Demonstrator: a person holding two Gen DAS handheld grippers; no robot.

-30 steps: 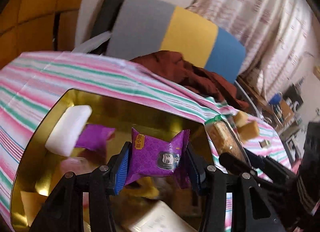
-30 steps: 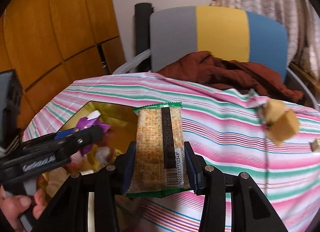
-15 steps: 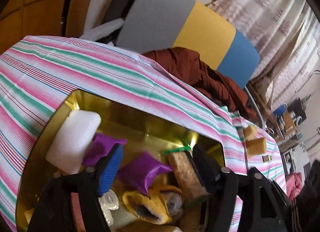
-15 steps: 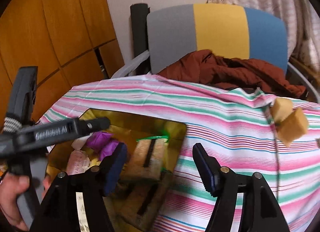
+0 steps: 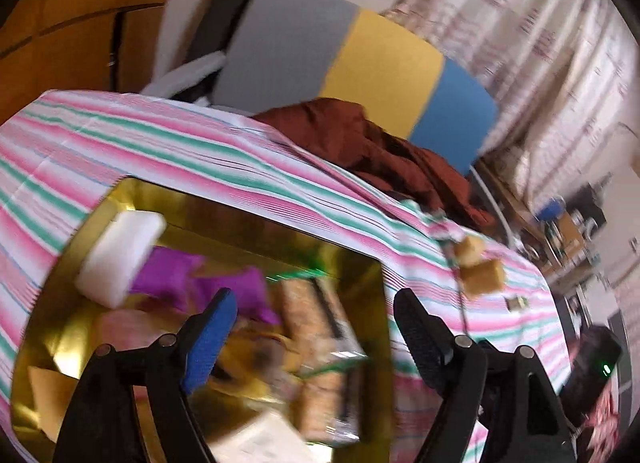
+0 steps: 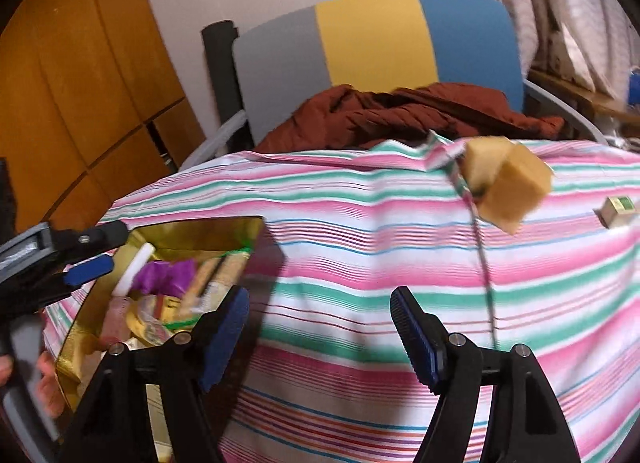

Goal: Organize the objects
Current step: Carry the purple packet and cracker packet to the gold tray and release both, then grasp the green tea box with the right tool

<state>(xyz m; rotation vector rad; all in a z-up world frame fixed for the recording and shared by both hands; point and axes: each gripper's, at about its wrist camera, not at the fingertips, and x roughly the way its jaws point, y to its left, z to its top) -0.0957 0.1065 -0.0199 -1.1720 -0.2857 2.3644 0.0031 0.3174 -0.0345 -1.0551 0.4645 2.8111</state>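
A gold box (image 5: 240,227) sits on the striped tablecloth (image 5: 168,143). In it lie a purple snack packet (image 5: 248,287), a cracker pack (image 5: 312,315), a white block (image 5: 120,251) and other wrapped items. My left gripper (image 5: 314,299) hovers over the box, jaws opening, with nothing between them. My right gripper (image 6: 320,293) is to the right of the box (image 6: 200,235) above bare cloth, its jaws also opening and empty. In the right wrist view the left gripper (image 6: 96,253) reaches over the box from the left, held by a hand.
Two tan sponge cubes (image 6: 512,187) and a small carton (image 6: 618,209) lie on the cloth at the far right. Behind the table stands a grey, yellow and blue chair (image 6: 372,35) with a brown garment (image 6: 400,111) on it. Wooden panels (image 6: 80,83) are at the left.
Both grippers opened and let go: the purple packet and the cracker pack now lie in the gold box. The right gripper moved right, off the box and over the cloth.
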